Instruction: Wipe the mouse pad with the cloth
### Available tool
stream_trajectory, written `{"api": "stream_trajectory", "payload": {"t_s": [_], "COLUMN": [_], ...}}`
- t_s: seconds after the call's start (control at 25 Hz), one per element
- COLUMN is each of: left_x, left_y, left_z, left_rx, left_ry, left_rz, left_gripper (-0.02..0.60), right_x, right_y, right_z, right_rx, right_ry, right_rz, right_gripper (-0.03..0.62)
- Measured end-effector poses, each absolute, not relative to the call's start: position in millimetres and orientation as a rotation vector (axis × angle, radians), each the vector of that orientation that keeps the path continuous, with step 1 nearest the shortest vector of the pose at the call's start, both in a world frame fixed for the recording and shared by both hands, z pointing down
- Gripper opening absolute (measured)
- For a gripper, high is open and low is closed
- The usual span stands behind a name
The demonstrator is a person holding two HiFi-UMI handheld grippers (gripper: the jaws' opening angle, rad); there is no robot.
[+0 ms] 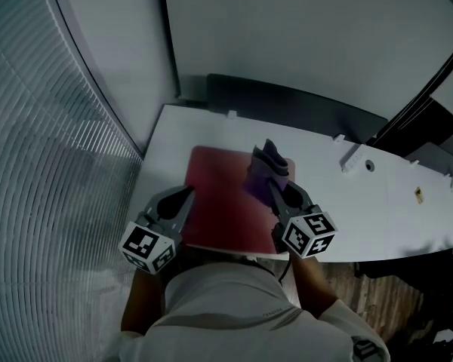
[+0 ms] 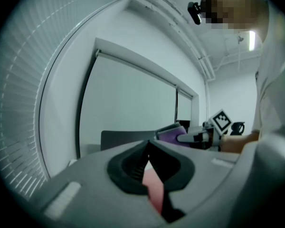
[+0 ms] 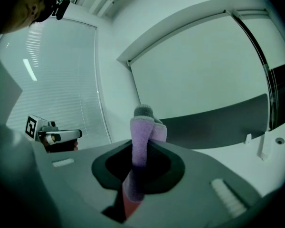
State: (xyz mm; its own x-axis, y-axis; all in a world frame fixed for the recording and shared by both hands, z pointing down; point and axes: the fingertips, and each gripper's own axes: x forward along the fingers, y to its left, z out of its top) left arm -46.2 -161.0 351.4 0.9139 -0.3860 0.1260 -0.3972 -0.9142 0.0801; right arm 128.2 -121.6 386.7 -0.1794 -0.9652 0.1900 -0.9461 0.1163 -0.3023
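Purple and fuzzy, the cloth (image 3: pixel 141 137) stands up in a thick folded wad, and the right gripper (image 1: pixel 275 189) is clamped firmly on its lower part, soft pile bulging above the dark jaw pads. Down on the white surface (image 1: pixel 392 210) lies the mouse pad (image 1: pixel 223 210), a flat red rectangle with rounded corners, reaching to the near edge right in front of the person. The cloth hangs over the pad's far right corner; whether it touches the pad can't be made out. Over on the other side, the left gripper (image 1: pixel 187 194) sits at the pad's left edge, jaws brought together at the tips with nothing between them, only a sliver of red showing through the gap below. Ribbed window blinds (image 1: pixel 45 164) curve along the left.
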Motion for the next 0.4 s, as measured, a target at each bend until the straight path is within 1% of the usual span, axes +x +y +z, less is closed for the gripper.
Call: {"api": "stream_trajectory", "payload": {"t_s": [0.4], "left_x": [-42.2], "left_y": [-160.2], "left_z": [344.2], "left_rx": [2.972], "left_ry": [-0.59], "left_rz": [0.167], "left_gripper": [0.003], "right_x": [119.8], "right_y": [-123.0], "right_z": [386.7], "right_rx": [-1.964], "right_ry": [2.352], "right_rz": [-0.577], "right_gripper": [0.048]}}
